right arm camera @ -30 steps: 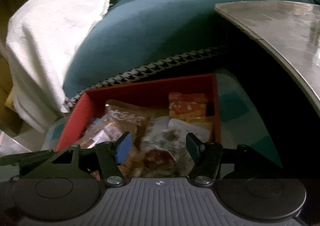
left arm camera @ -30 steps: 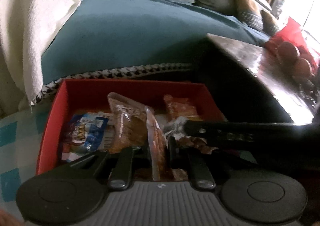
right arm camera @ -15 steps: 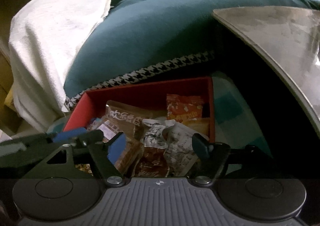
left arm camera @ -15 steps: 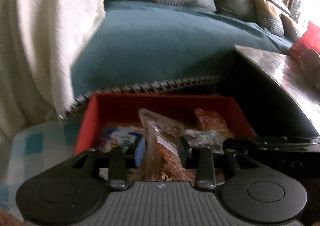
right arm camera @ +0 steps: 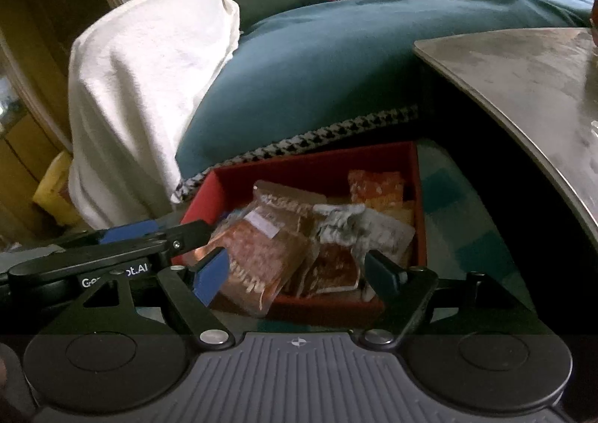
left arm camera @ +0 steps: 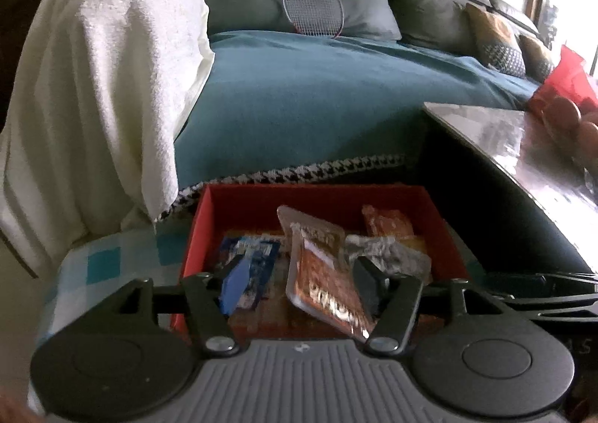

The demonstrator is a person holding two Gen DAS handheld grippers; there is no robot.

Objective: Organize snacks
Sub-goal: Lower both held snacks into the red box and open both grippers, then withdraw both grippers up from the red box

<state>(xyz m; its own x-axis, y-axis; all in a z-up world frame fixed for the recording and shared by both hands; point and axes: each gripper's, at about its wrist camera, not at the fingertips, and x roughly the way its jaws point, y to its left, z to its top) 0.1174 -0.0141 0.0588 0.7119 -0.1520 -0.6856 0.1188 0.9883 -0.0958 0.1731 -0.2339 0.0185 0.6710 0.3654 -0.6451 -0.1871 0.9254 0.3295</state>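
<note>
Snacks are gathered in the red box [left arm camera: 194,236], which sits on a checked cloth [left arm camera: 108,258] in front of the sofa with the teal blanket [left arm camera: 317,94]; a dark table [right arm camera: 523,71] stands to the right. Largest item first: the box holds every packet that the pictures show, none lying loose on the cloth within view. Judged from this, the collecting step looks largely done; what remains appears to be tidying, since the packets lie heaped, not in rows.

Next in size, the clear packet of brown snack [left arm camera: 321,273] leans tilted across the middle, its lower end over the near wall. A crumpled silvery packet [right arm camera: 347,224] lies beside it to the right, an orange packet [right arm camera: 377,187] rests at the far right corner, and a blue packet [left arm camera: 258,258] lies at the left.

Left gripper [left arm camera: 302,282]: jaws have just been opening, now parted; the brown packet stands between them, with no pad seen pressing on it. Right gripper [right arm camera: 295,269]: jaws have likewise just been opening, now wide, nothing clamped, packets lying beyond.
</note>
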